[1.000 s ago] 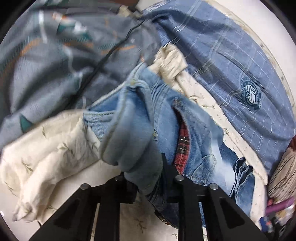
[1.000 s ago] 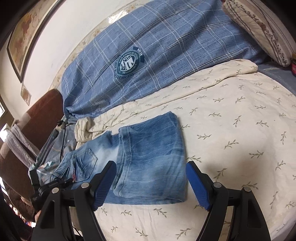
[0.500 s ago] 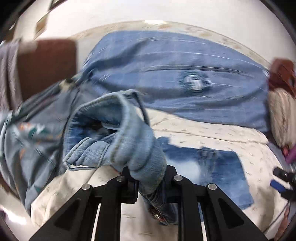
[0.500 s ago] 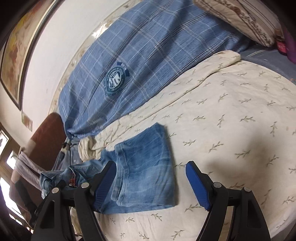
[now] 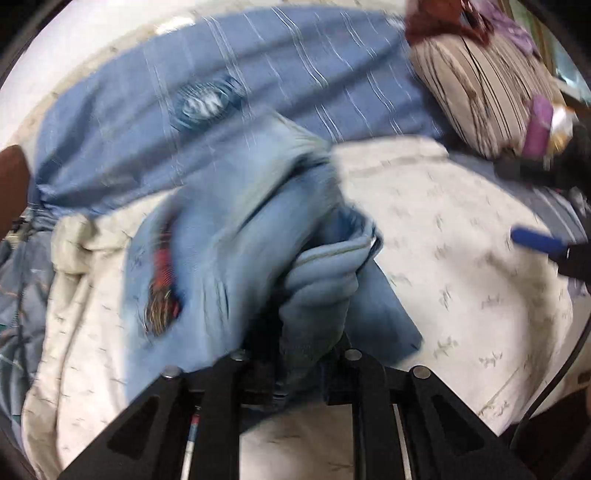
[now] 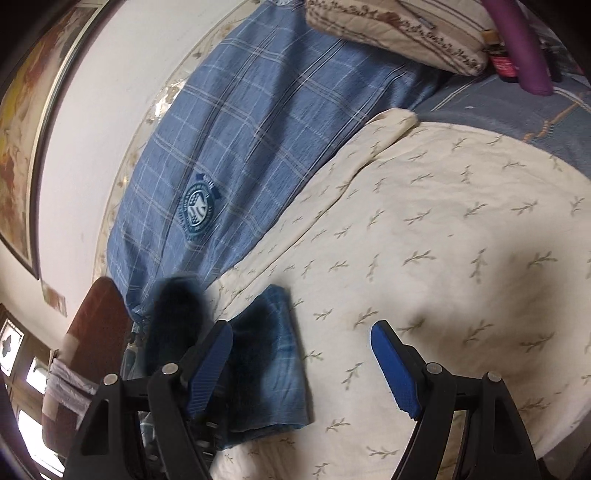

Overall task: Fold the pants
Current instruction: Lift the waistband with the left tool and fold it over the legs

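Our left hand-held gripper [image 5: 299,369], jaws easing apart, clenched the jeans [image 5: 236,236], which trailed toward eleven o'clock; our right hand-held gripper [image 6: 301,365] gaped empty, folded denim at its nine o'clock.

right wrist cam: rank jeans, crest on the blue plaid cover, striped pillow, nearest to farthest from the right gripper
From the right gripper, jaws open and empty:
1. jeans: on the cream sheet, beside its left finger.
2. crest: mid-frame, up left on the blue plaid cover.
3. striped pillow: top edge, far end of the bed.
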The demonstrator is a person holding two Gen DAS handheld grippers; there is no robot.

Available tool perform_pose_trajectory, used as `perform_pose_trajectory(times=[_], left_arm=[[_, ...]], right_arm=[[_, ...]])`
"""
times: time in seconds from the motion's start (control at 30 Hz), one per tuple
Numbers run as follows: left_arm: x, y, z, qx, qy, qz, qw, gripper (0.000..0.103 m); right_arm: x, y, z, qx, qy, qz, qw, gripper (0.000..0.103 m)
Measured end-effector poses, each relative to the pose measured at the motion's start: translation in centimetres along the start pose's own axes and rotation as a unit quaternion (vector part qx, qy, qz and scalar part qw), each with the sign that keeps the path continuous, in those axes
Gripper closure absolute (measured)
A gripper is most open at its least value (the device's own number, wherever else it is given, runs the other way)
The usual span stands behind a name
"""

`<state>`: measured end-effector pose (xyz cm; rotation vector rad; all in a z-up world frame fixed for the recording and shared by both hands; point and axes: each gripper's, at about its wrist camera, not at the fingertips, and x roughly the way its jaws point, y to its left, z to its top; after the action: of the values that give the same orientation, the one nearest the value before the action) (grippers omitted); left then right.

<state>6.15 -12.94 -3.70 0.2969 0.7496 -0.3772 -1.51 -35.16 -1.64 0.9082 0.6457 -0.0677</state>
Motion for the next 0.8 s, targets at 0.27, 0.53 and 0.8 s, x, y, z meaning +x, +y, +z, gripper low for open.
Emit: perform_pose_trajectory(times=[0.27,0.53,0.8], left_arm=[[-6.2,0.7,0.3,0.014,-0.081,-0.078,0.9936,0.034],[-6.6,8.6,1.1,-0.064,-0.103,0.000,0.9927,0.027],[-2.0,11.5,-1.0,-0.099,-0.045,0.055,0.9926,0.027]], right_arm=[[-0.6,-0.6,0.6,0.010,-0.009,0.012,1.000,0.023],[-1.5,4.2,-1.0,-0.085,-0.036,0.097,0.991,0.023],[2.3,10.1,-4.1,-0.171,0.004,0.153,0.973,0.023]])
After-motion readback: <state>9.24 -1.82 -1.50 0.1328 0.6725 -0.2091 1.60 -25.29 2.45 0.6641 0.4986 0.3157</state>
